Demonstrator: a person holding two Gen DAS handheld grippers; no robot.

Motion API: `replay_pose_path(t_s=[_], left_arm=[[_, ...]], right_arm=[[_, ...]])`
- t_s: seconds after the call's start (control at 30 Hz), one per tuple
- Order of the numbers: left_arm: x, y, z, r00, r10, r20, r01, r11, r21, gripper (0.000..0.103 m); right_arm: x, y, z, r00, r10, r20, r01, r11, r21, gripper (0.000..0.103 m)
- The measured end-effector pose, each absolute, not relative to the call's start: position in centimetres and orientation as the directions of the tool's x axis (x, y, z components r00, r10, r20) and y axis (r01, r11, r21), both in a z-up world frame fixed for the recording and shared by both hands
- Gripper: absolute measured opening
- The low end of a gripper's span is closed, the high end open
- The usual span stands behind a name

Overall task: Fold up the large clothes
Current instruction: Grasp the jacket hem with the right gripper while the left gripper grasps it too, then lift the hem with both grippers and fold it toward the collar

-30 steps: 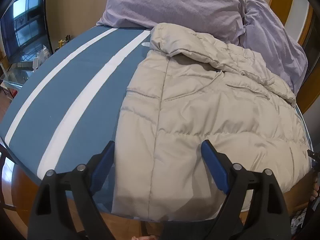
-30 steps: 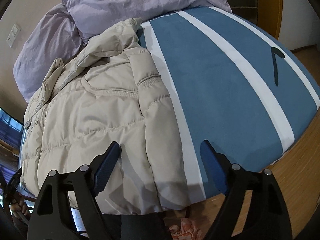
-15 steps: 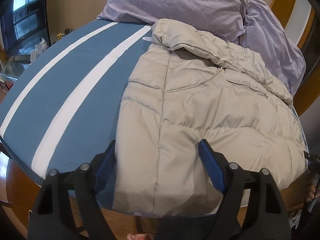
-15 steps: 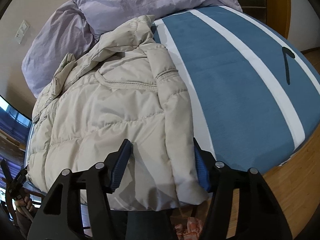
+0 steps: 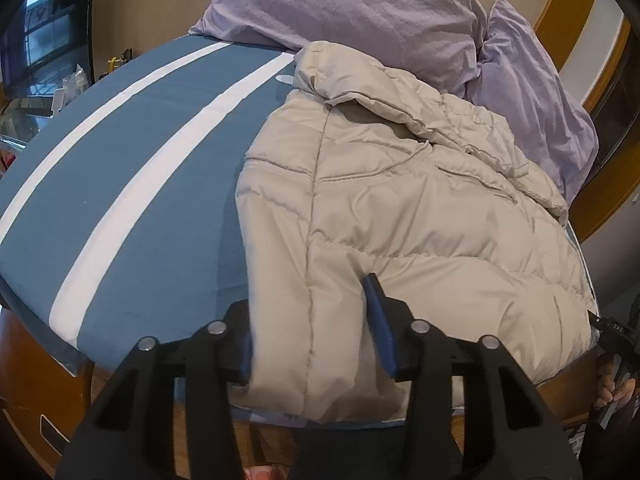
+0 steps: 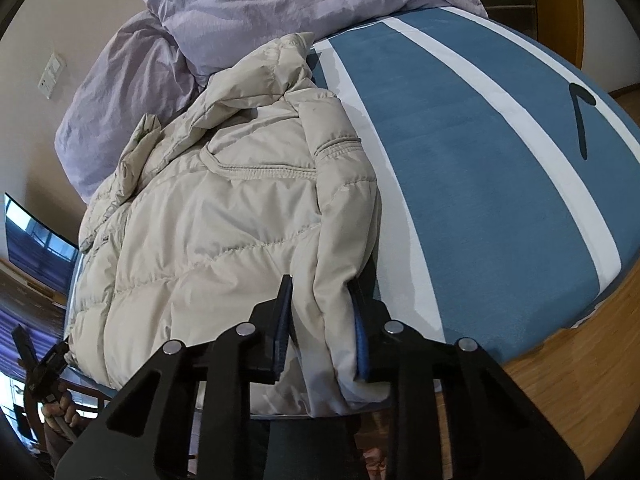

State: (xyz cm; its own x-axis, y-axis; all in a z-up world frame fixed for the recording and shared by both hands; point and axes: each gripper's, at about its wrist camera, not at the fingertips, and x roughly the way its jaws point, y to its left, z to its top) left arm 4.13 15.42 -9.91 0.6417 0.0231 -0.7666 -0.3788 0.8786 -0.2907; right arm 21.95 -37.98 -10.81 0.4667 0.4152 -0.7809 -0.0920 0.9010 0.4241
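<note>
Beige puffer jacket point(image 5: 400, 208) flat on blue striped bed point(image 5: 140, 184). Left gripper point(image 5: 308, 328) and right gripper point(image 6: 320, 320): jaws closing, each pinching jacket's near hem corner between them.

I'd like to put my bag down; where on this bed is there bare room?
The blue striped bed cover is bare beside the beige puffer jacket, out to the bed's edge. It is crowded at the head, where the lilac pillows lie.

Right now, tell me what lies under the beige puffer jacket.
The beige puffer jacket lies on the blue-and-white striped bed cover, collar against the lilac pillows. Anything beneath it is covered.
</note>
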Motion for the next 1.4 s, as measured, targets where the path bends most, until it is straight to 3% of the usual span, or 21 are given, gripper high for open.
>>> replay_pose_path(t_s=[0.33, 0.4, 0.47, 0.53, 0.67, 1.0, 1.4], left_arm=[[4.1, 15.2, -10.1, 0.638, 0.032, -0.770, -0.386, 0.878, -0.284, 0.050], [4.0, 15.2, -10.1, 0.642, 0.033, -0.766, -0.386, 0.877, -0.286, 0.046], [3.9, 15.3, -9.9, 0.655, 0.021, -0.756, -0.379, 0.874, -0.304, 0.032], [3.9, 15.3, -9.4, 0.666, 0.018, -0.745, -0.378, 0.870, -0.317, 0.024], [3.9, 15.3, -7.4, 0.699, 0.030, -0.715, -0.368, 0.872, -0.323, 0.016], [7.1, 15.7, 0.5, 0.779, 0.089, -0.620, -0.342, 0.890, -0.302, 0.015], [17.1, 18.7, 5.6, 0.788, 0.187, -0.586, -0.411, 0.869, -0.275, 0.015]], right_arm=[[22.0, -38.7, -11.3, 0.451, 0.455, -0.767, -0.071, 0.876, 0.478, 0.034], [21.9, -38.5, -11.2, 0.450, 0.457, -0.767, -0.086, 0.877, 0.472, 0.030], [21.8, -38.5, -11.0, 0.455, 0.466, -0.759, -0.097, 0.873, 0.478, 0.019], [21.8, -38.7, -10.4, 0.467, 0.478, -0.744, -0.096, 0.863, 0.495, 0.014], [22.0, -38.7, -8.6, 0.506, 0.490, -0.710, -0.115, 0.854, 0.507, 0.012], [25.1, -36.3, -0.8, 0.622, 0.458, -0.635, -0.200, 0.877, 0.436, 0.011], [35.4, -31.1, 5.3, 0.730, 0.345, -0.589, -0.205, 0.934, 0.294, 0.011]])
